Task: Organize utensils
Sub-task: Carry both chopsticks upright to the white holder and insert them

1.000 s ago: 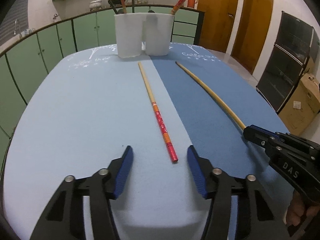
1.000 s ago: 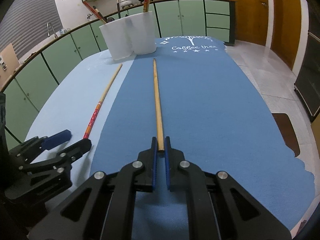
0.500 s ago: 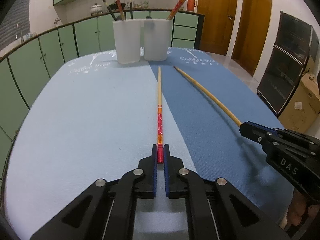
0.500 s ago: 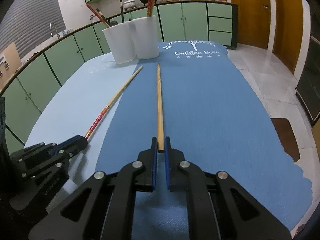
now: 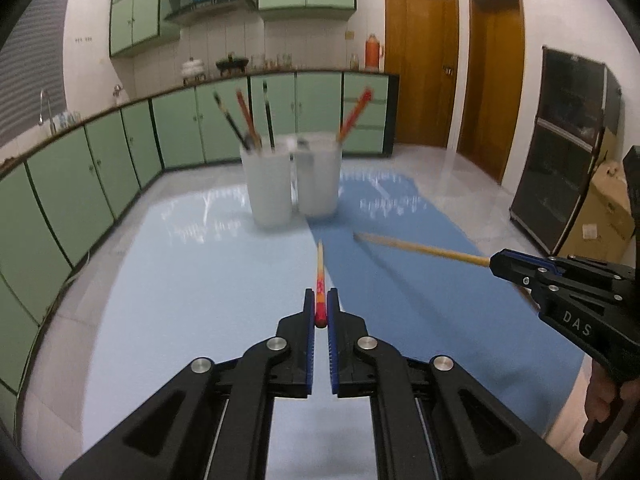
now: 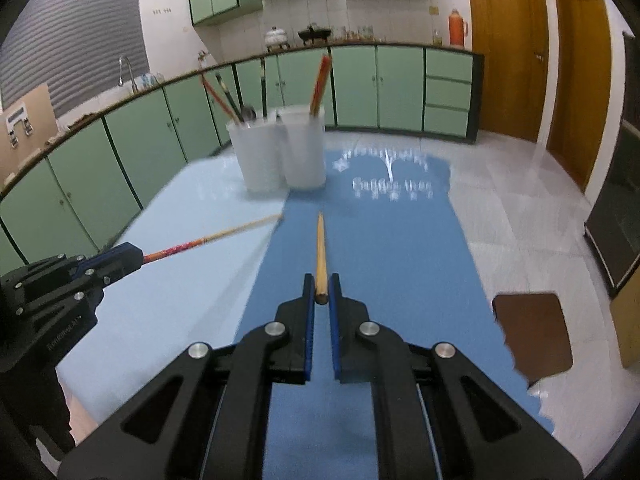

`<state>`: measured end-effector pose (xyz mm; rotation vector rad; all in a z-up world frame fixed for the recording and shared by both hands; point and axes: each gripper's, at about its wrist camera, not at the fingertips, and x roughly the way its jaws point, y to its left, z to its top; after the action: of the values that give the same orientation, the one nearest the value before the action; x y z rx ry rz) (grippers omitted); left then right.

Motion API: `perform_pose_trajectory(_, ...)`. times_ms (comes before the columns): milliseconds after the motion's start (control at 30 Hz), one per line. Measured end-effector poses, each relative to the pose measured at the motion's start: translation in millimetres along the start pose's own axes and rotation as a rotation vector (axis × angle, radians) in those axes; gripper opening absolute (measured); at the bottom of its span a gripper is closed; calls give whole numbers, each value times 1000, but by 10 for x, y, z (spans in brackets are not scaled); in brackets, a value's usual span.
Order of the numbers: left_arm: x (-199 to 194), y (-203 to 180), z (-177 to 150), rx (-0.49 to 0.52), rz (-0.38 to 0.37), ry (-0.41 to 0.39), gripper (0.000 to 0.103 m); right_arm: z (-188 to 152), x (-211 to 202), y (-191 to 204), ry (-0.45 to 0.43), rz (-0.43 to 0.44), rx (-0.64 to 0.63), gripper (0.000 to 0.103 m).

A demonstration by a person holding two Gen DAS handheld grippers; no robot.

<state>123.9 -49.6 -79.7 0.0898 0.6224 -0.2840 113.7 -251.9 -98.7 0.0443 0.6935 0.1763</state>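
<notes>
Left wrist view: we hold the left gripper (image 5: 319,312) with its fingers pinching the thick end of the red-patterned chopstick (image 5: 319,280). The stick points toward 12 o'clock, its pale tip aimed at the two white holders (image 5: 294,184) on the far part of the table (image 5: 180,280). At 3 o'clock, the right gripper (image 5: 496,266) pinches the plain wooden chopstick (image 5: 420,248), which runs off toward 10 o'clock. Both sticks appear clear of the mats. We judge the step in hand to be the carry toward the holders.

Right wrist view: the right gripper's fingers press on the butt end of the plain wooden chopstick, which tapers toward 12 o'clock over the dark blue mat (image 6: 392,248). At 9 o'clock, the left gripper holds the red-patterned chopstick, whose pale front half extends toward 2 o'clock over the light blue mat (image 6: 168,280). The holders stand at 12 o'clock, already containing dark-handled and red utensils.

The next move calls for tilting each stick tip-down over a holder rim and releasing only once the tip is inside. Which holder suits which stick we cannot tell.
</notes>
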Motion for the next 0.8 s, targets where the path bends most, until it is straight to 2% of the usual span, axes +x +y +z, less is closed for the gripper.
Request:
perform_pose_trajectory(300, -213, 132, 590, -10, -36, -123, 6, 686, -297, 0, -87, 72, -19, 6)
perform_pose_trajectory(567, -212, 176, 913, -8, -81, -160, 6, 1200, -323, 97, -83, 144, -78, 6)
perform_pose_trajectory(800, -249, 234, 1146, 1, -93, -207, 6, 1607, -385, 103, -134, 162, -104, 6)
